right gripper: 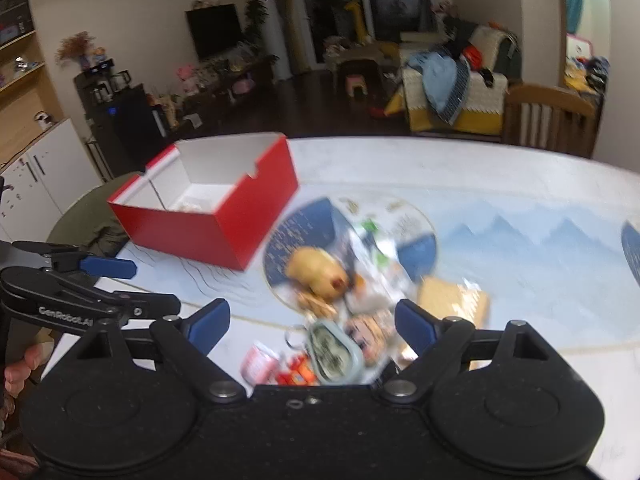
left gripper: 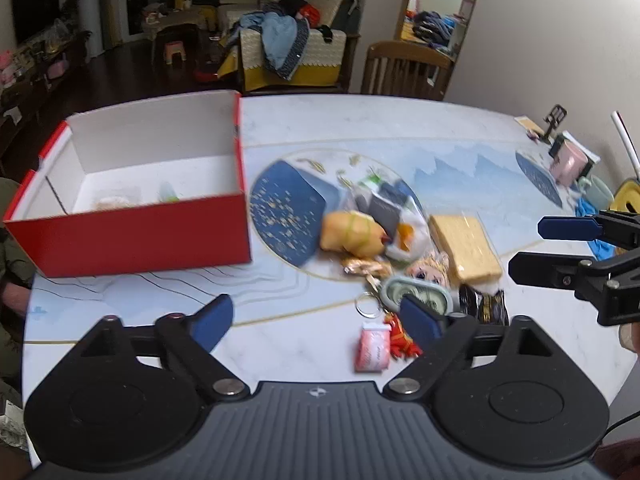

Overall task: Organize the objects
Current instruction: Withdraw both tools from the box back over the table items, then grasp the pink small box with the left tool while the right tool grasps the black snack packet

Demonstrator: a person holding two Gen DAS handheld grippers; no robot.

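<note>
Both grippers, left gripper (left gripper: 318, 320) and right gripper (right gripper: 312, 324), empty, jaws wide; pink packet (left gripper: 372, 347) looks light, soft; pinch its long sides; red box (left gripper: 132, 236) waits.

Dim indoor light, fisheye bending at edges, motion blur smearing perhaps most tabletop clutter.

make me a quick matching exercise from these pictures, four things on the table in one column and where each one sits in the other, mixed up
Things:
1. red box
2. pink packet
3. flat tan packet
4. pink mug

Places:
A. far right of the table, near the wall
B. left side of the table, open on top
C. right edge of the pile of small things
D. nearest the left gripper, in front of the pile

Pairs: 1-B, 2-D, 3-C, 4-A
</note>
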